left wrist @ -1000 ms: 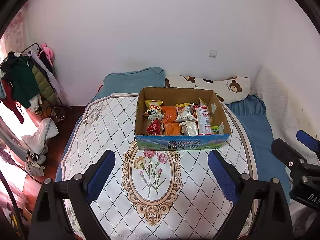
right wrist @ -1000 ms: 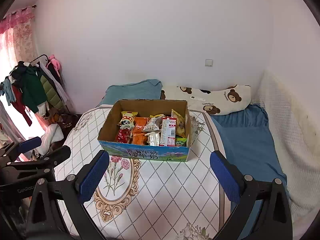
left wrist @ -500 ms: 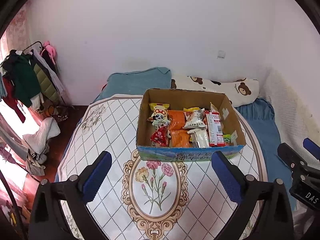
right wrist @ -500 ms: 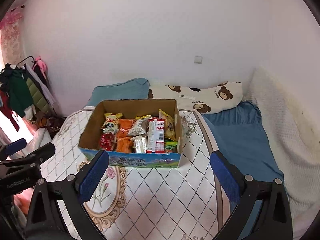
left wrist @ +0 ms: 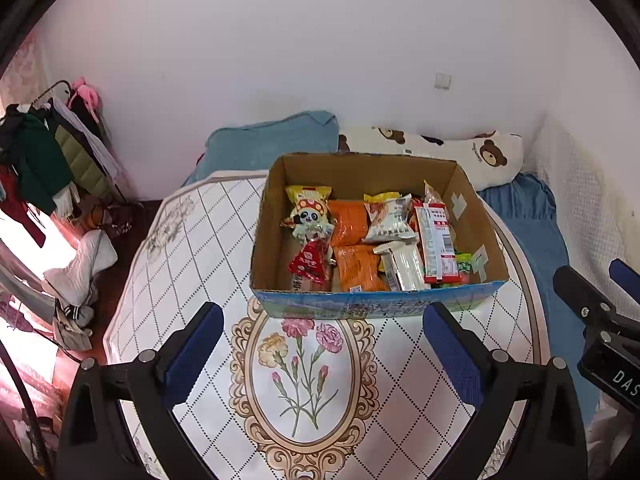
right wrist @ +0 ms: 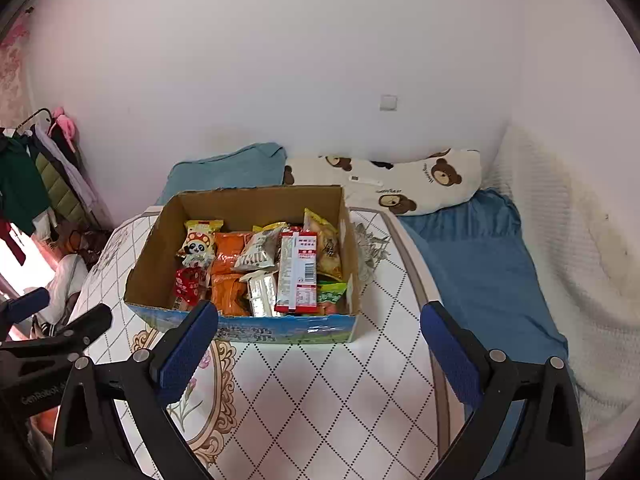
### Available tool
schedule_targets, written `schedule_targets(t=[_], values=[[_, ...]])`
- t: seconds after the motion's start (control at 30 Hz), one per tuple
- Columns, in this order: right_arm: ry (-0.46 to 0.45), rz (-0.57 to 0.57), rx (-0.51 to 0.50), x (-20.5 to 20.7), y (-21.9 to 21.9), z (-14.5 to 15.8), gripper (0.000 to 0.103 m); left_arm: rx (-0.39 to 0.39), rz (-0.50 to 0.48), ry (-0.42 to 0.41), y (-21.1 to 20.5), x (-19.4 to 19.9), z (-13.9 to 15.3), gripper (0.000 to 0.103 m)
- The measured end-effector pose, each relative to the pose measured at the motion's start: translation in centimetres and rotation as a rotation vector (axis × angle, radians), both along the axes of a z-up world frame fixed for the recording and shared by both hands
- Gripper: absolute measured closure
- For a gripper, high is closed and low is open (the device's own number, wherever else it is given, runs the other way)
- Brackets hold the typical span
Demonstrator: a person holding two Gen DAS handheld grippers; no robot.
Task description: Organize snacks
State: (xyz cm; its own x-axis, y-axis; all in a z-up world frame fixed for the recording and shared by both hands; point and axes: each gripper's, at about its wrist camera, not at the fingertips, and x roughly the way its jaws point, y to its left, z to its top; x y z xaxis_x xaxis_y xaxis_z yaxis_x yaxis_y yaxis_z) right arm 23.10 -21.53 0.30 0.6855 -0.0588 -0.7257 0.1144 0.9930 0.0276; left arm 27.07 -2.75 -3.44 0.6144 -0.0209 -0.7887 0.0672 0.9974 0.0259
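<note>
Left wrist: rectangular cardboard box (left wrist: 362, 178), crinkly packets (left wrist: 352, 222).

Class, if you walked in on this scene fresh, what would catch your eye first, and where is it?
The cardboard box packed with bright snack packets, at the far side of the table. Behind it lies a bear-print pillow. Both grippers, left and right, hang open before the box.
</note>
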Motion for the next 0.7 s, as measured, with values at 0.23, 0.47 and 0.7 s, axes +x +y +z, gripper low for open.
schedule_targets(t=[0.23,0.47,0.7], values=[[0.014,-0.001,0.005,0.58,-0.06,-0.72,0.000,0.010,0.000,0.008,-0.33,0.48,-0.41,0.001],[0.016,-0.001,0.013,0.72,-0.21,-0.88,0.000,0.009,-0.002,0.006,-0.31,0.57,-0.44,0.001],[0.021,-0.002,0.012,0.54,-0.17,-0.94,0.000,0.009,-0.001,0.005,-0.24,0.60,-0.41,0.001]])
